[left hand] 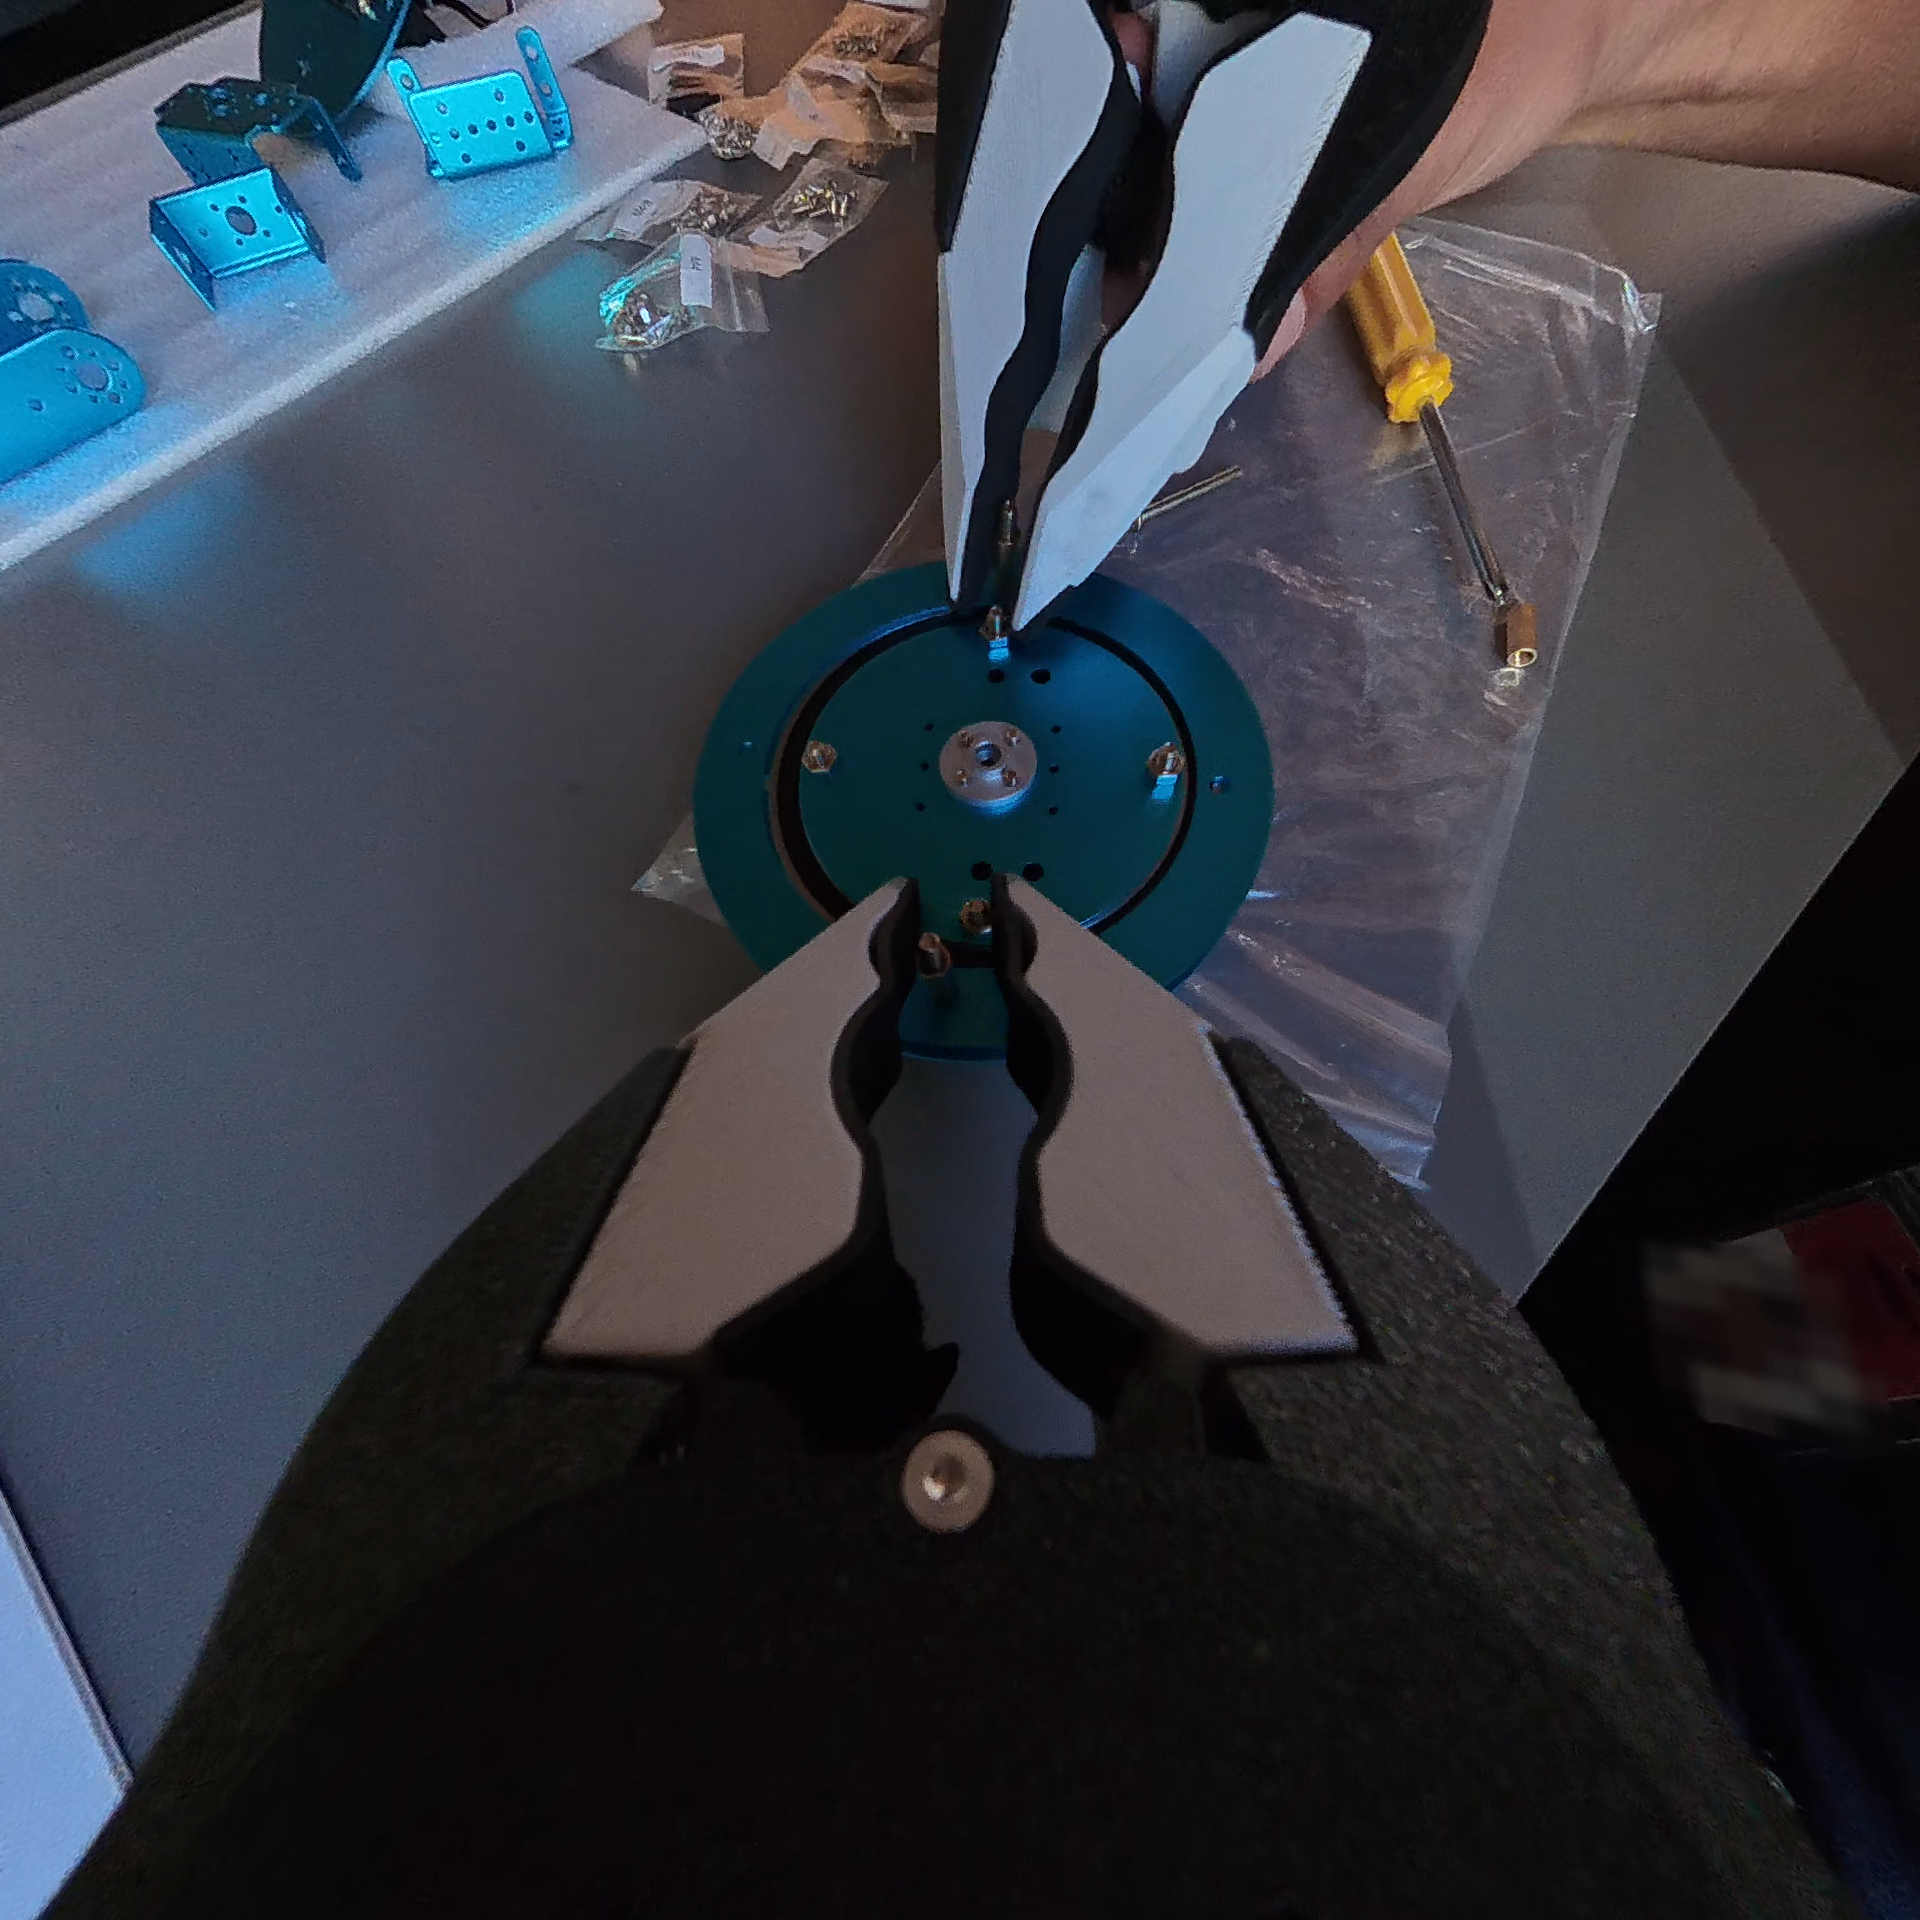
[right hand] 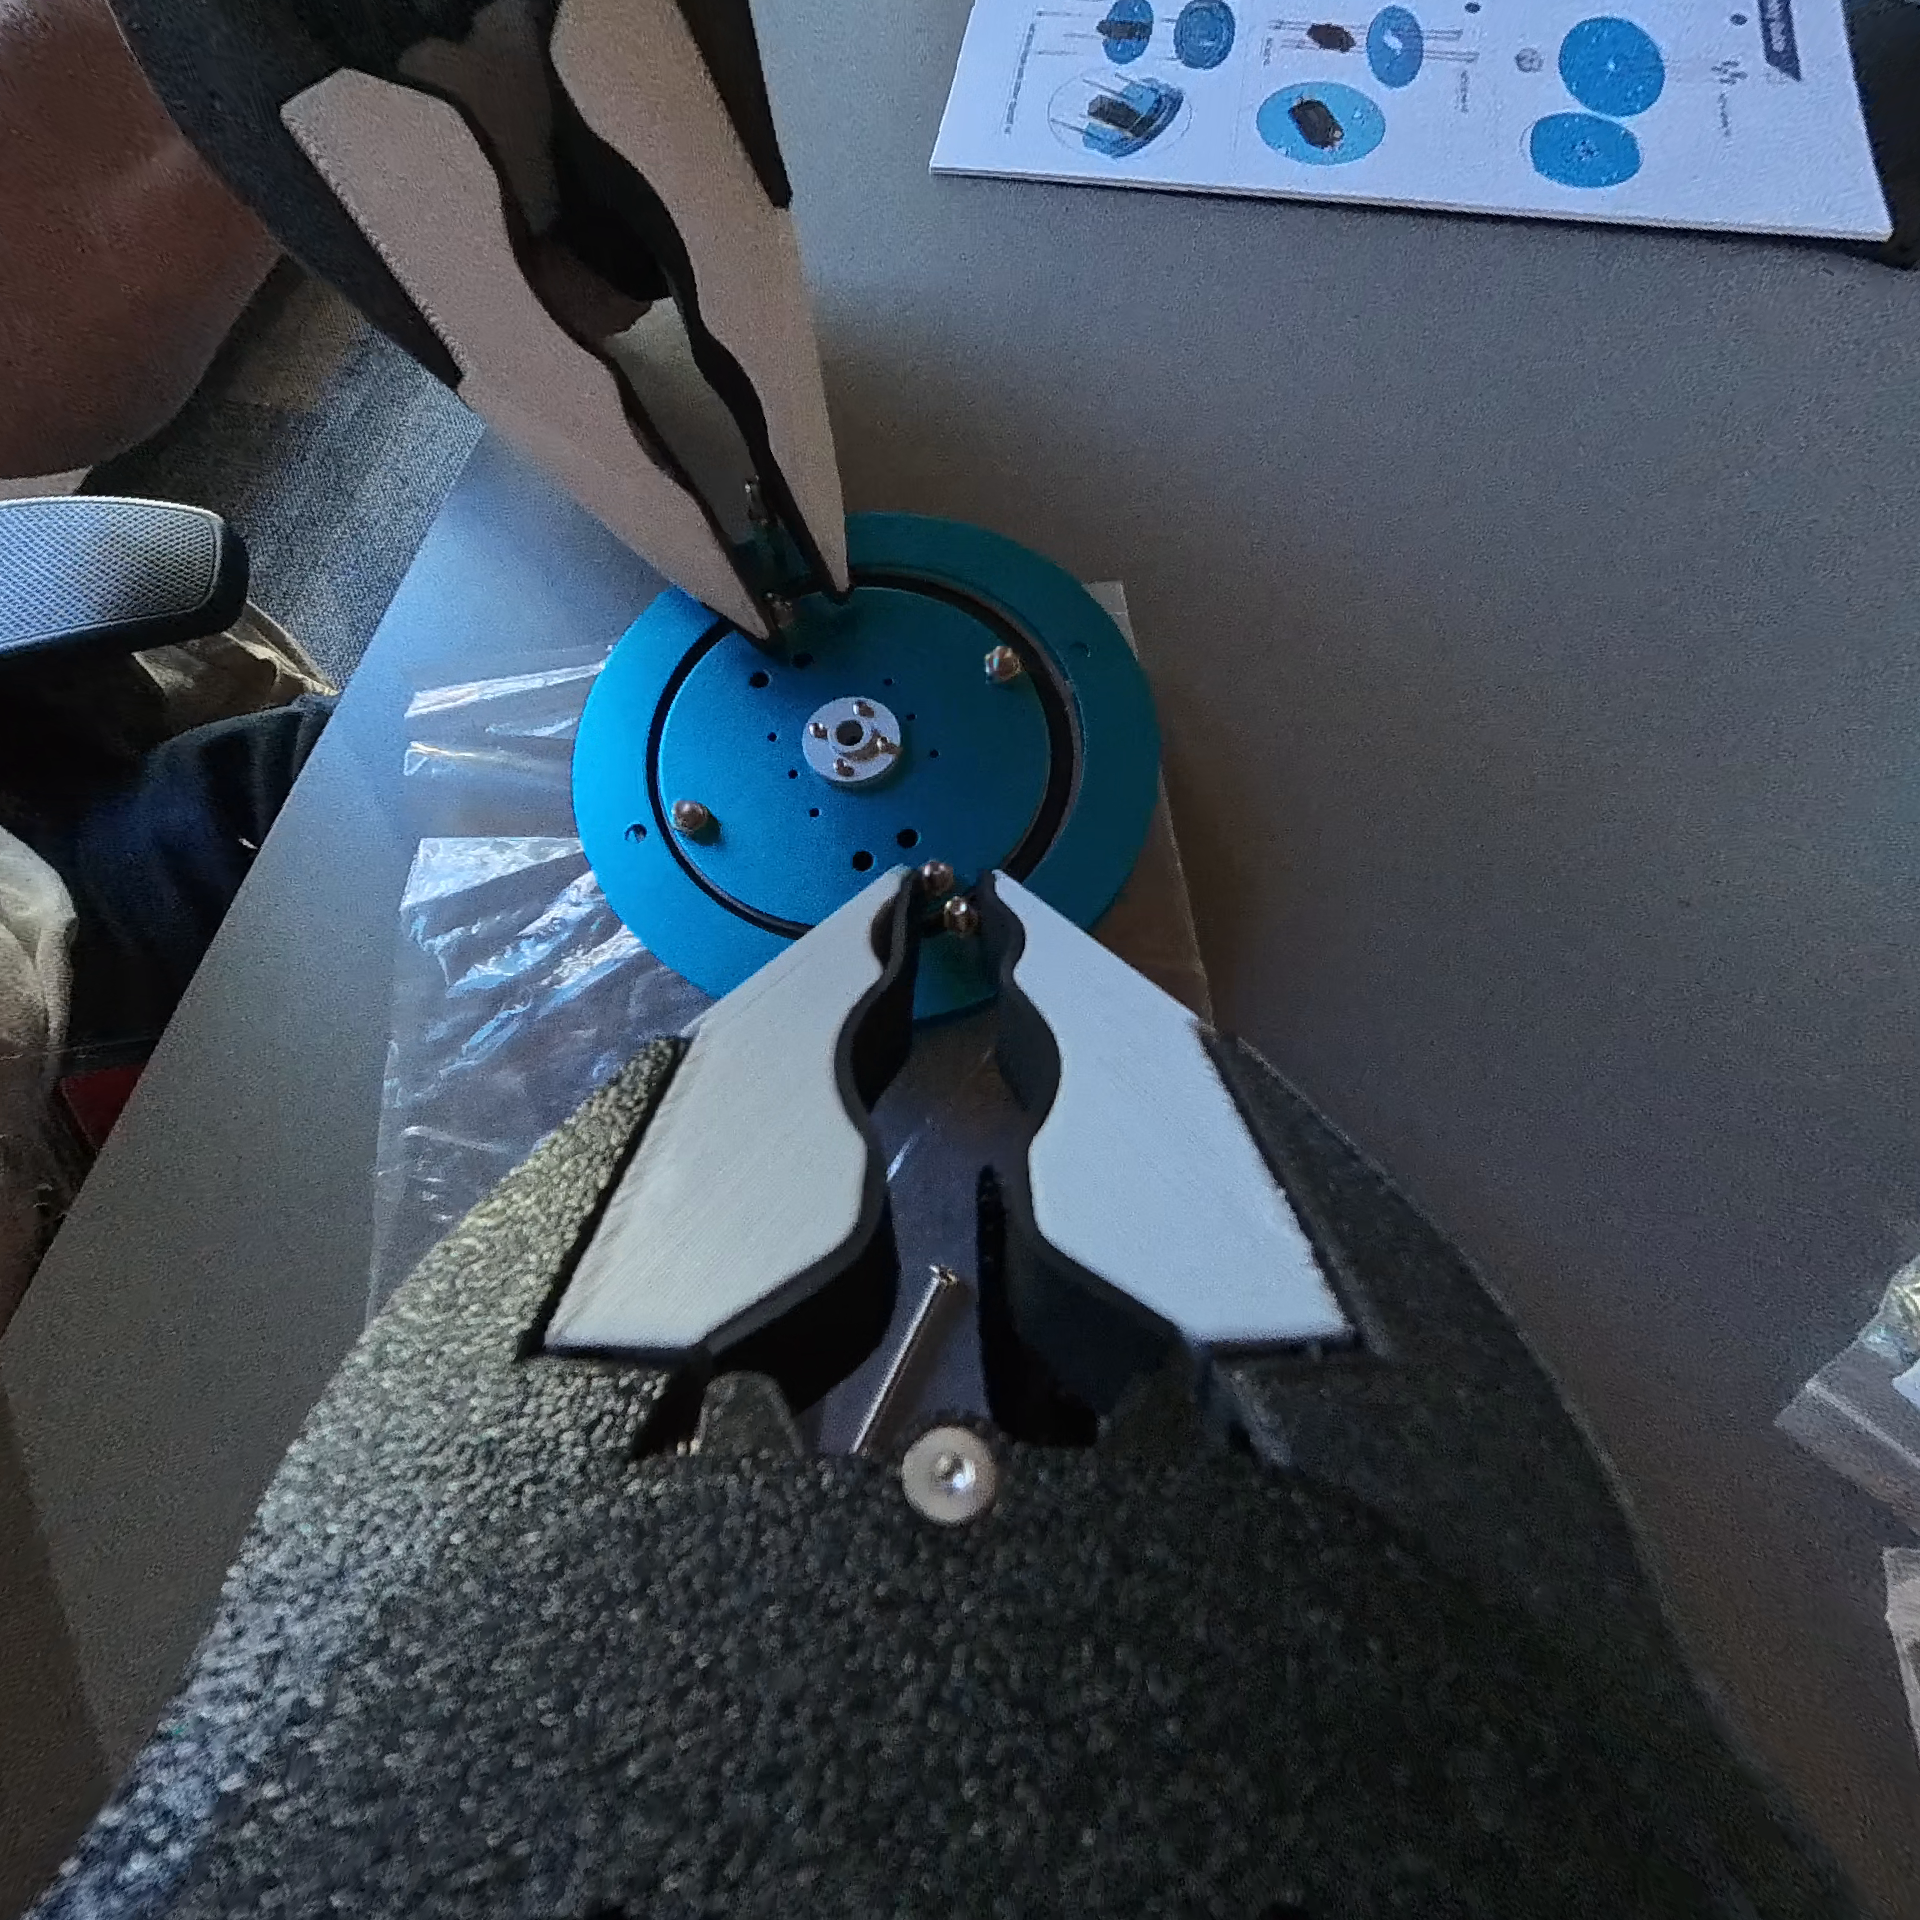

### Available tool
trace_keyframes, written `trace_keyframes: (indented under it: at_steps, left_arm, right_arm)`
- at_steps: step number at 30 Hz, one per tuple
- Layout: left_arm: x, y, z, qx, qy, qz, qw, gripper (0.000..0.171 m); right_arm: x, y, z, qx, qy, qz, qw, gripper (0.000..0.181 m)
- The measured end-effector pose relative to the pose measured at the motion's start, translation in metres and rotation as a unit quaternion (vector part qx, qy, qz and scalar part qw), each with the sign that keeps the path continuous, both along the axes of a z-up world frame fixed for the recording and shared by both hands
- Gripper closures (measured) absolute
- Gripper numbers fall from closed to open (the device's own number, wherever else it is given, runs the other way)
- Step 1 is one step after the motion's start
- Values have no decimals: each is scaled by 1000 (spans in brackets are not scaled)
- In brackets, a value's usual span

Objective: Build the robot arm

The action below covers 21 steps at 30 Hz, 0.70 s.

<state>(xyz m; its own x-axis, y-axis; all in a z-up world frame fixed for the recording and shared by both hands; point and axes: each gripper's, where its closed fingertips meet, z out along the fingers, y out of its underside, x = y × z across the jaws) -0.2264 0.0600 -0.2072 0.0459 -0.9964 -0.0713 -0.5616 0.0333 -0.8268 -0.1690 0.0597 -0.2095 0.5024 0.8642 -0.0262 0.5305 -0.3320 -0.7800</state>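
Note:
A blue round plate point(left hand: 1226, 821) with a silver hub point(left hand: 985, 769) lies on a clear plastic bag point(left hand: 1403, 727) on the grey table. Several brass standoffs stand near the rim of its inner disc. My left gripper point(left hand: 953, 885) has its jaws narrowly apart, closed about the near standoff point(left hand: 975, 914). My right gripper point(left hand: 995, 621) comes down from the far side, held by a hand point(left hand: 1558, 104), and pinches the far standoff point(left hand: 994, 623). In the right wrist view, the right gripper point(right hand: 948, 881) grips a standoff point(right hand: 958, 914) on the plate point(right hand: 623, 727). The left gripper point(right hand: 800, 615) stands opposite.
Blue metal brackets point(left hand: 234, 229) lie on a white sheet at the far left, with small bags of screws point(left hand: 686, 281) beside them. A yellow-handled screwdriver point(left hand: 1397, 332) and a loose brass piece point(left hand: 1517, 634) lie on the bag. An instruction sheet point(right hand: 1403, 104) lies beyond. The table edge and a chair armrest point(right hand: 104, 571) are nearby.

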Motion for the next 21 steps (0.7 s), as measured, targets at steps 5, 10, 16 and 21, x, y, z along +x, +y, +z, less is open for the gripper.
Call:
trace_keyframes:
  at_steps: [5,10,16,21]
  left_arm:
    - [1,-1,0,-1,-2,-2,1000,162]
    - [4,4,1,-4,-1,12,1000,168]
    - [6,0,0,-1,11,-4,1000,168]
    - [14,-7,2,2,19,-15,1000,168]
  right_arm:
    - [1,0,0,-1,4,-4,1000,169]
    - [3,-1,0,2,-3,-1,1000,165]
    - [6,-3,0,0,-12,3,1000,166]
    - [14,-9,3,0,-25,-10,1000,170]
